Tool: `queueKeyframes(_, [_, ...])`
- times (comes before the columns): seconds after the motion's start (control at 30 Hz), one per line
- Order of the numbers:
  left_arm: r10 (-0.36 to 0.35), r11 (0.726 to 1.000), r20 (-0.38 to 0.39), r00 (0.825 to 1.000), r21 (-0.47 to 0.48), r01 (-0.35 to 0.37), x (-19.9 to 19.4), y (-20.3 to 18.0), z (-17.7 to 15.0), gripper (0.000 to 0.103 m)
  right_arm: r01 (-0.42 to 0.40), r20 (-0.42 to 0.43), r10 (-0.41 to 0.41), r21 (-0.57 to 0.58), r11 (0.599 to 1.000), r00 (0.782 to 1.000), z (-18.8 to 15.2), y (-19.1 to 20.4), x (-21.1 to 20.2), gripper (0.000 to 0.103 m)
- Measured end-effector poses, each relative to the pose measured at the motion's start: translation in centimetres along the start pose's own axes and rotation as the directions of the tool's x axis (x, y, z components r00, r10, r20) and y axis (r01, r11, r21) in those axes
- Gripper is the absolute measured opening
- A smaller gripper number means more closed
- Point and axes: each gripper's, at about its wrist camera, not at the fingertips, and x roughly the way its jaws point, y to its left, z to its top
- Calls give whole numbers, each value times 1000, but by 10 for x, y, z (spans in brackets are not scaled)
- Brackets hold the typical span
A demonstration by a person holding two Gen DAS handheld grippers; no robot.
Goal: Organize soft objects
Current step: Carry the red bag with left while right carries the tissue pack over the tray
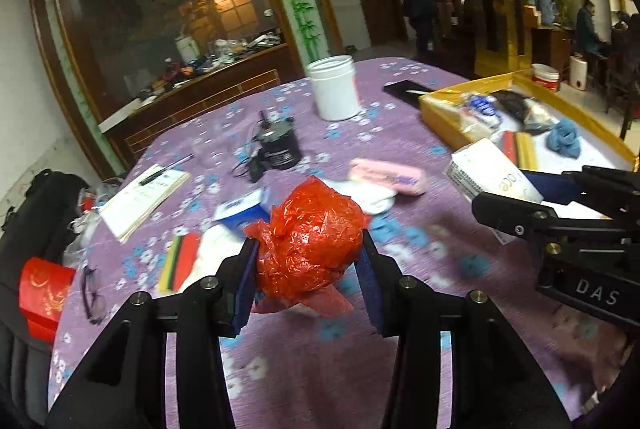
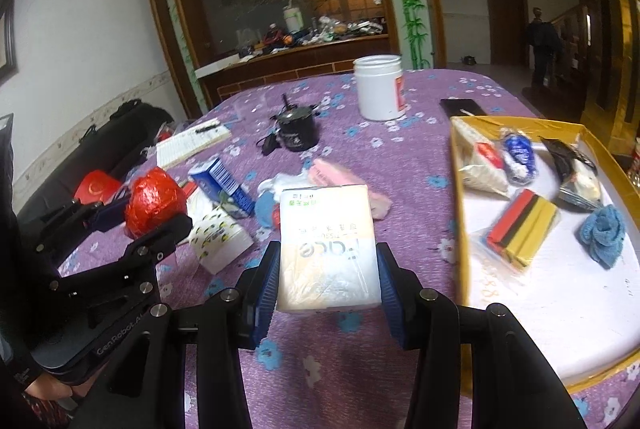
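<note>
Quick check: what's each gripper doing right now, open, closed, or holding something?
Left gripper: closed on a red plastic bag.
Right gripper: closed on a tissue pack.

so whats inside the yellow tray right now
In the tray: striped sponge, blue cloth, white packet, blue-white bundle, dark packet. Anything beneath them is hidden.

two grippers (image 2: 326, 279), one white jar (image 2: 379, 87), two striped sponges (image 2: 520, 229)

The left gripper (image 1: 308, 261) pointed downward, its blue pads (image 1: 245, 283) pressing a red bundle (image 1: 312, 241). The right gripper (image 2: 328, 269), just right of it, likewise clamped a tissue pack (image 2: 328, 245).
</note>
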Motion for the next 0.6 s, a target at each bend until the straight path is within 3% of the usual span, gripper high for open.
queueKeyframes(0.17, [-102, 995, -14, 995, 7, 102, 2, -22, 17, 43, 25, 27, -26, 62, 998, 999, 6, -26, -13, 47])
queueKeyframes(0.37, [-238, 970, -39, 970, 40, 240, 8, -67, 35, 43, 82, 53, -92, 174, 981, 994, 12, -77, -36, 47])
queueKeyframes(0.47, [-308, 949, -50, 950, 57, 310, 9, -91, 43, 43, 114, 50, -129, 231, 966, 990, 11, -105, -46, 47])
queueKeyframes(0.6, [-409, 908, -85, 909, 61, 414, 13, -122, 54, 43, 167, 27, -182, 289, 943, 983, 5, -138, -55, 47])
